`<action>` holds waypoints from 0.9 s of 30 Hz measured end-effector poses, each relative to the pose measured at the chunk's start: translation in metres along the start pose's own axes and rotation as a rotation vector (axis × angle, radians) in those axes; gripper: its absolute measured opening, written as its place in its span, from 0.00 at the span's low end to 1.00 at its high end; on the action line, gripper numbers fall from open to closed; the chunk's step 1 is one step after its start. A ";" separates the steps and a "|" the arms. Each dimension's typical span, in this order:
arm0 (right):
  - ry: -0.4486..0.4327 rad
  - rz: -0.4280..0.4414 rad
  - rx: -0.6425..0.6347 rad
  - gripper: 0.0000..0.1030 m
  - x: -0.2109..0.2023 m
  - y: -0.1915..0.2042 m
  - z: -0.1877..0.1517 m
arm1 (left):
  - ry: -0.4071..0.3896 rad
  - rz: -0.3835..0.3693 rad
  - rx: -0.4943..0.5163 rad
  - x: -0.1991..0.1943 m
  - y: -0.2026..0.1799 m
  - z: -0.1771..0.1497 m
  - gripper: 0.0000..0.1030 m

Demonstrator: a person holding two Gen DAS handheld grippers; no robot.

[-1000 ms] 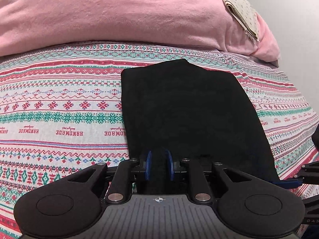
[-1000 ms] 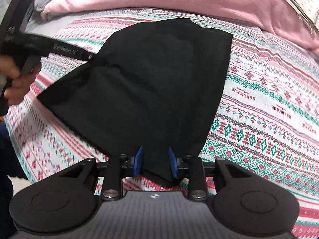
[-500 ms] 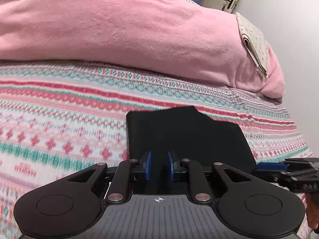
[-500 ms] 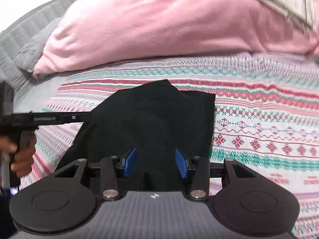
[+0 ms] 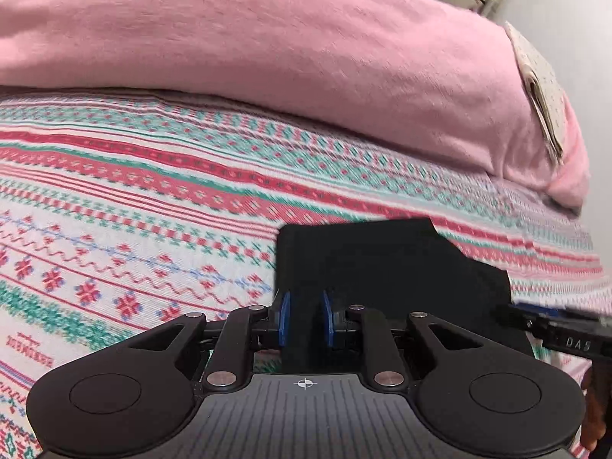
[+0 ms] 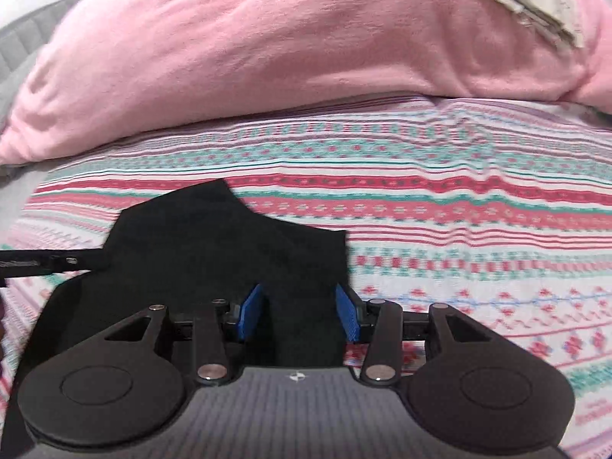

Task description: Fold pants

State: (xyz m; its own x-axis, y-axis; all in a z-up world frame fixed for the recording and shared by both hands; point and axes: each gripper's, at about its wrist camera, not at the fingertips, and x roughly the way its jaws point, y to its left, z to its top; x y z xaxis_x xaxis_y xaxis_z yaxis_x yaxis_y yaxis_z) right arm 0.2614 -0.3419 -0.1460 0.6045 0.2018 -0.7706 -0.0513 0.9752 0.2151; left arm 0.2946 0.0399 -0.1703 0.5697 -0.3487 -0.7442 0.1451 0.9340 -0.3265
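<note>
Two grippers work over black pants [image 5: 382, 264] lying on a patterned bedspread [image 5: 134, 206], in front of a pink blanket [image 5: 267, 46].

Readable writing: the letters "DAS" appear on the body of the right gripper [image 5: 535, 311] where it enters the left wrist view from the right edge. Red lettering printed on the bedspread at the lower left of that view is too blurred to read.

Left gripper [image 5: 305, 319]: blue pads close together, clamped on a fold of the pants at their near left edge.

Right gripper [image 6: 300, 315]: its jaws have just been opening. The pads stand apart with black cloth lying between them, not pressed.

View differences: the right wrist view shows a grey quilted headboard [image 6: 23, 42] at the far left. It also shows the left gripper's finger [image 6: 46, 262] reaching the left edge of the pants [image 6: 214, 244]. Both views show a folded pale cloth [image 5: 539, 88] on top of the blanket.
</note>
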 end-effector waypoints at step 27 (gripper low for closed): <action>0.014 0.060 0.078 0.64 -0.077 0.011 -0.042 | 0.024 0.084 0.153 -0.059 -0.034 -0.042 0.49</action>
State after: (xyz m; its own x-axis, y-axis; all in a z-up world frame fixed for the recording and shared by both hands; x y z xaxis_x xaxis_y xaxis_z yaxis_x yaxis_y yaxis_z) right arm 0.1815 -0.3433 -0.1097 0.5911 0.2615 -0.7631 -0.0247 0.9514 0.3069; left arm 0.2219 0.0254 -0.1393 0.5662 -0.2688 -0.7792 0.2200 0.9603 -0.1714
